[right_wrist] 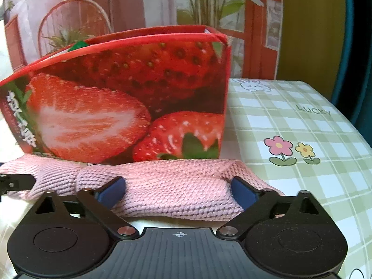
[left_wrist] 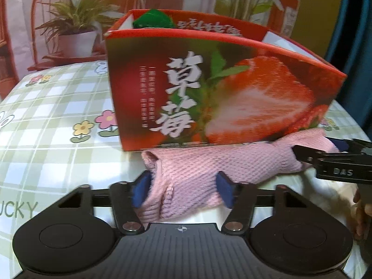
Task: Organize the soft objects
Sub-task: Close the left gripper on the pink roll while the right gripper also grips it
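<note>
A pink knitted cloth point(left_wrist: 197, 162) point(right_wrist: 174, 186) lies stretched along the front of a red strawberry-print box point(left_wrist: 223, 88) point(right_wrist: 130, 97) on the checked tablecloth. My left gripper point(left_wrist: 183, 189) has its blue pads pressed into the cloth's left end, bunching it between them. My right gripper point(right_wrist: 177, 189) stands wider, its pads dug into the cloth's right end, with the knit bulging between them. In the left wrist view the right gripper point(left_wrist: 316, 150) enters from the right. A green soft thing point(left_wrist: 153, 19) point(right_wrist: 80, 44) shows above the box rim.
The table carries a green-and-white checked cloth point(left_wrist: 46, 116) point(right_wrist: 302, 186) with flower prints. A printed backdrop with plants and a chair stands behind the box. Part of a person's hand point(left_wrist: 362, 211) shows at the right edge.
</note>
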A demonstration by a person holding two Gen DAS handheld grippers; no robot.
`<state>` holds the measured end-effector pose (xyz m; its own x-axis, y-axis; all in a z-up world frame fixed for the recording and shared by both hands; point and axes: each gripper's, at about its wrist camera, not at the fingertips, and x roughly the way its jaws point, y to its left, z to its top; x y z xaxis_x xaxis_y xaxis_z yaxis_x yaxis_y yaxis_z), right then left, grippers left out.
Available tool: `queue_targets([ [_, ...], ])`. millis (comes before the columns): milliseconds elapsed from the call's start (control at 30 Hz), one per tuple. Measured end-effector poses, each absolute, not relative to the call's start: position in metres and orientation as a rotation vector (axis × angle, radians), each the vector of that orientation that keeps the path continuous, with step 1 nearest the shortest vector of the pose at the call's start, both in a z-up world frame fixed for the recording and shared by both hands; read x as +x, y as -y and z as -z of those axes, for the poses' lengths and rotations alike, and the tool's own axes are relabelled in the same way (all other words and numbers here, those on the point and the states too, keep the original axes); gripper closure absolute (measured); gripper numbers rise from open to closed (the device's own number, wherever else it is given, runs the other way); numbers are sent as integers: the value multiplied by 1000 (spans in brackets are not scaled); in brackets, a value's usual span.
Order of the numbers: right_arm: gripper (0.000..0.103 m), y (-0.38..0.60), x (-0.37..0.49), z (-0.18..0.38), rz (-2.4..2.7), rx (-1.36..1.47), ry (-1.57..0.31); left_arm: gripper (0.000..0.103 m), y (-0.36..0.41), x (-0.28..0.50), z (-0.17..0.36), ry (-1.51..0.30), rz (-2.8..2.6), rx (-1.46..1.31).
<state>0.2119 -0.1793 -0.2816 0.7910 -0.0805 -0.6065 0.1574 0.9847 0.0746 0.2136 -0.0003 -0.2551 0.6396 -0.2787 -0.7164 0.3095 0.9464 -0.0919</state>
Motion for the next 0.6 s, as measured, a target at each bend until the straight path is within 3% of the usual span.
queue_targets([
  [233, 37, 171, 206, 279, 94, 98, -647, 55, 6, 198, 257, -800, 376, 63],
  [433, 66, 160, 195, 272, 41, 95, -676, 56, 6, 185, 257, -798, 409, 76],
  [500, 73, 155, 189, 270, 25, 79, -687, 63, 1, 184, 256, -809, 413, 37],
  [600, 75, 146, 179, 269, -1, 50, -704, 76, -7, 180, 256, -823, 416, -16],
])
